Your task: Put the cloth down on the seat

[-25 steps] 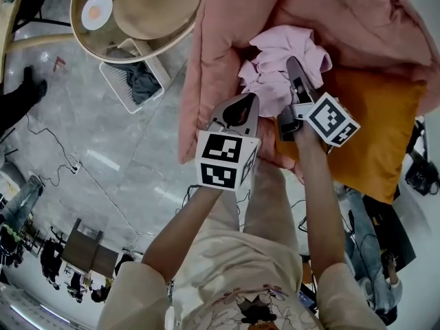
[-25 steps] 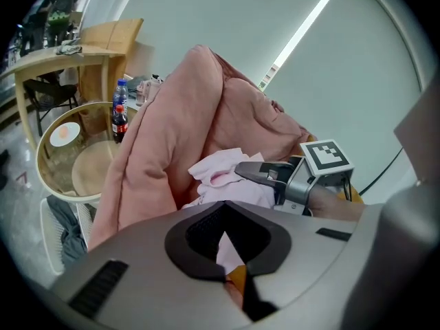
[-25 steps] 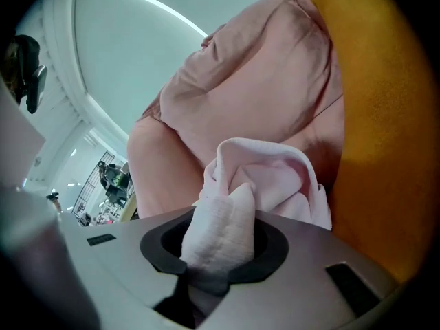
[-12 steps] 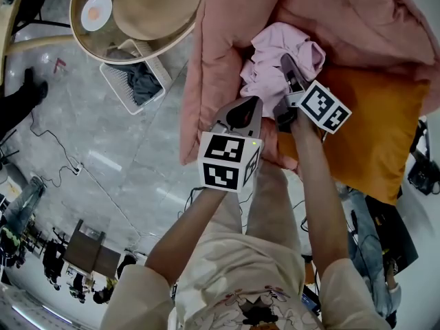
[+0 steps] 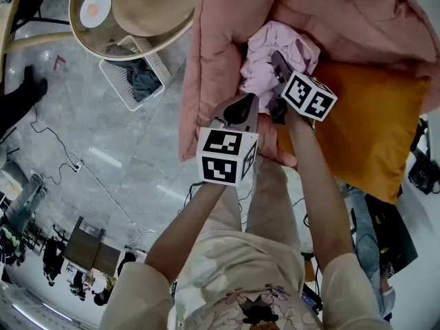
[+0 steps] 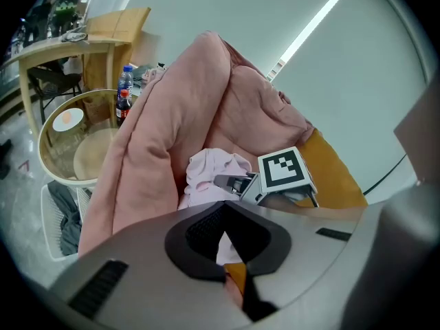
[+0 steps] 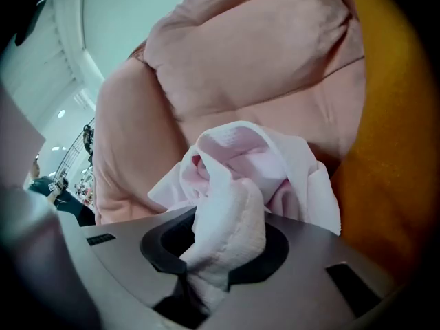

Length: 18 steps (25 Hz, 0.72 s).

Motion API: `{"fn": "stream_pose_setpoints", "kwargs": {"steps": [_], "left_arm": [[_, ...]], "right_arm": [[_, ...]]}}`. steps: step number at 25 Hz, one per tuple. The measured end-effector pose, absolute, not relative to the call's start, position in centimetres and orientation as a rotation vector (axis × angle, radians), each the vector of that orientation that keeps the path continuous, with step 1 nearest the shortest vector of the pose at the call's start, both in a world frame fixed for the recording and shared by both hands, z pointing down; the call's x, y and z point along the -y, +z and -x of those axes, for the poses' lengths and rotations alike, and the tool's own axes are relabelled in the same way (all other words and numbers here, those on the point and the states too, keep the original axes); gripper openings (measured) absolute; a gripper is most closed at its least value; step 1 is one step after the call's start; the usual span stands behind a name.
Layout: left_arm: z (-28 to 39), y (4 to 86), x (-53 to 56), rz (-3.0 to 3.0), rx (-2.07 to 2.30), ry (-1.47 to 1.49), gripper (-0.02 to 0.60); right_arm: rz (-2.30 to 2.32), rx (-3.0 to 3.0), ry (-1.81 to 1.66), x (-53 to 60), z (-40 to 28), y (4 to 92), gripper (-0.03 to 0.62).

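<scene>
A crumpled pale pink cloth rests against the pink blanket that covers the seat, beside an orange cushion. My right gripper is shut on the cloth, and a fold of it runs down between the jaws. The right gripper view shows the pinched fold filling the gap. My left gripper hovers just below and to the left of the cloth, over the seat's front edge. Its jaws meet with nothing between them. From the left gripper view, the cloth lies beyond, with the right gripper on it.
A round glass table with an orange-centred plate stands left of the seat. Beneath it is a white basket of dark clothes. Bottles stand on the table. Cables trail across the grey floor.
My right gripper has carried the cloth up and a little left, deeper onto the seat. The left gripper has hardly moved.
</scene>
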<state>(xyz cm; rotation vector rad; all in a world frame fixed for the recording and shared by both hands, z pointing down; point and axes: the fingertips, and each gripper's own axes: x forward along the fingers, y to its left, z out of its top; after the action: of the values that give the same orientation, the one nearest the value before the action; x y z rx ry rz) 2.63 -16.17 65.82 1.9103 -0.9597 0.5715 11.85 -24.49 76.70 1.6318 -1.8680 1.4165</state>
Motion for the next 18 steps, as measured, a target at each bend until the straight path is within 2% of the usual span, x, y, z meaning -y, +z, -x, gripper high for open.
{"fn": "stream_pose_setpoints", "kwargs": {"steps": [18], "left_arm": [[-1.8, 66.6, 15.6, -1.882, 0.994, 0.576, 0.005]], "right_arm": [[-1.611, 1.8, 1.433, 24.6, -11.5, 79.7, 0.121]]}}
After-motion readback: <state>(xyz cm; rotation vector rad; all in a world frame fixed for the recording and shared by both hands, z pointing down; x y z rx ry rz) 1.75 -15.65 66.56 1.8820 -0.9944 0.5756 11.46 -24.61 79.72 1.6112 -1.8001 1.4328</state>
